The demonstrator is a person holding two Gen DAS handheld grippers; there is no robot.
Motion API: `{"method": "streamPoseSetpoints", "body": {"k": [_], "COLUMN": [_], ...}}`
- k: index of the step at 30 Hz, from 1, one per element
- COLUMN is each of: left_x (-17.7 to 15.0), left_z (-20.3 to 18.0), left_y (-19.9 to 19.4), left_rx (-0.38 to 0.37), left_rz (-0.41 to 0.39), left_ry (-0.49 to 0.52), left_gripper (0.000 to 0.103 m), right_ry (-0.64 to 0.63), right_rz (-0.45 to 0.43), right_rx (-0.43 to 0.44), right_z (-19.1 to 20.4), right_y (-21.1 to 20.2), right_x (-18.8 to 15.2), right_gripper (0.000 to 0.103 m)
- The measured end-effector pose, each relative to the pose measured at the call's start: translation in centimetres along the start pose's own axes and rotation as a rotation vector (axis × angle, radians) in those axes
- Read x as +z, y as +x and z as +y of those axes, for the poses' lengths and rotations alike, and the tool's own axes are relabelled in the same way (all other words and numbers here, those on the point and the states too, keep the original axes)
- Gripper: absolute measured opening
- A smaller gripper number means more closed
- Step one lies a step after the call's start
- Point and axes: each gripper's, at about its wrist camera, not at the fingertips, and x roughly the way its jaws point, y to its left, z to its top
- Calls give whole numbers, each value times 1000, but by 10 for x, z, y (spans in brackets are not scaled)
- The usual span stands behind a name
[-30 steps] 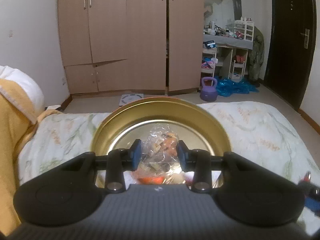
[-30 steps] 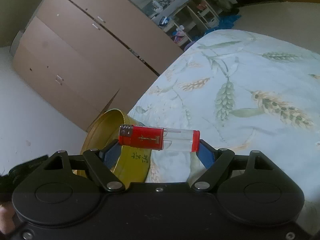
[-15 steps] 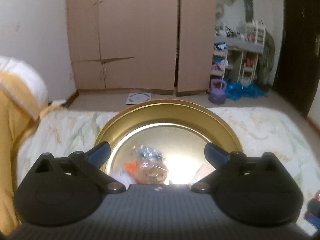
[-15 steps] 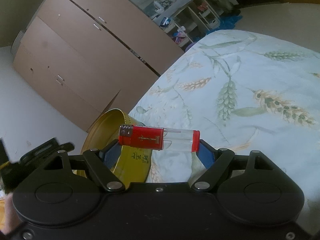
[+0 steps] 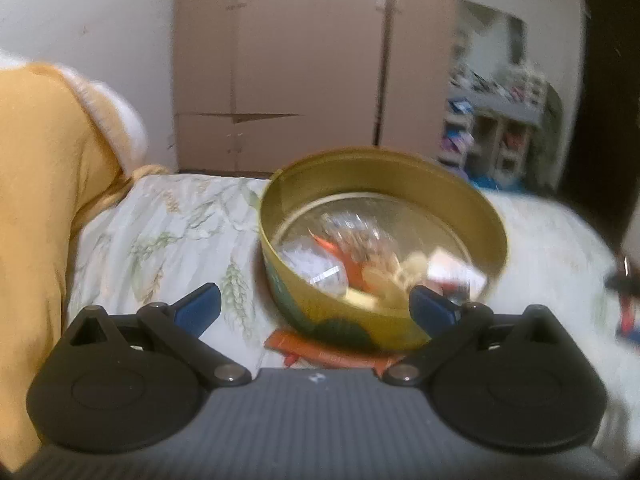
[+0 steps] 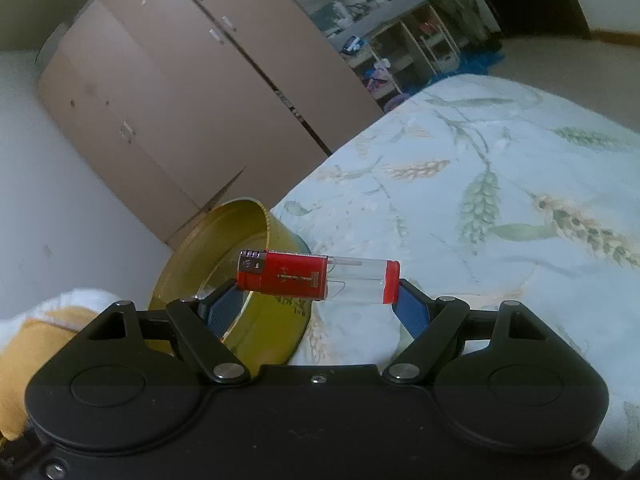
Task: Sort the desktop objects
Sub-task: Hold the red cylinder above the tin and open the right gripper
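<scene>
The left claw (image 5: 316,308) is spread wide with nothing between its 2 blue pads (image 5: 198,312), hanging just short of a round gold tin (image 5: 384,240). The tin sits on a bed (image 5: 168,240) covered in a pale quilt printed with wheat ears, and holds a blurred heap of small wrapped items (image 5: 360,256). An orange packet (image 5: 332,354) pokes out from under the tin's near edge. A yellow and white blanket (image 5: 44,208) is bunched at the left.

The right claw (image 6: 318,300) is clenched on a red and clear lighter (image 6: 320,276), held crosswise by its 2 ends. It hovers above the quilt (image 6: 500,208), with the tin (image 6: 224,264) just behind and to the left.

Beyond the bed stands a tan wardrobe (image 5: 312,68) against a white wall, and to its right a cluttered white shelf unit (image 5: 496,120) beside a dark door (image 5: 608,92).
</scene>
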Motion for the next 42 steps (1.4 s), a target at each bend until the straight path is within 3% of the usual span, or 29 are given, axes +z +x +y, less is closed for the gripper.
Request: {"method": "streamPoseSetpoints", "body": {"k": [4, 8, 19, 28, 39, 42], "left_x": [-14, -24, -33, -41, -46, -46], "left_z": [-8, -4, 16, 26, 33, 31], "left_y": [11, 21, 40, 50, 49, 43], "left_rx": [-78, -76, -103, -120, -167, -207], "left_rz": [71, 113, 203, 244, 249, 217], "left_ry": [83, 135, 75, 37, 30, 49], "left_gripper": [103, 103, 103, 103, 103, 103], "right_ry": [-84, -180, -317, -368, -523, -538], "right_rz": [12, 28, 54, 49, -35, -61], "right_rx": [-10, -10, -43, -104, -93, -92], "right_z": [23, 48, 80, 96, 177, 192], "right_y": [4, 10, 19, 26, 47, 57], "right_x": [-10, -21, -42, -45, -23, -20], "right_gripper": [80, 80, 80, 80, 80, 81]}}
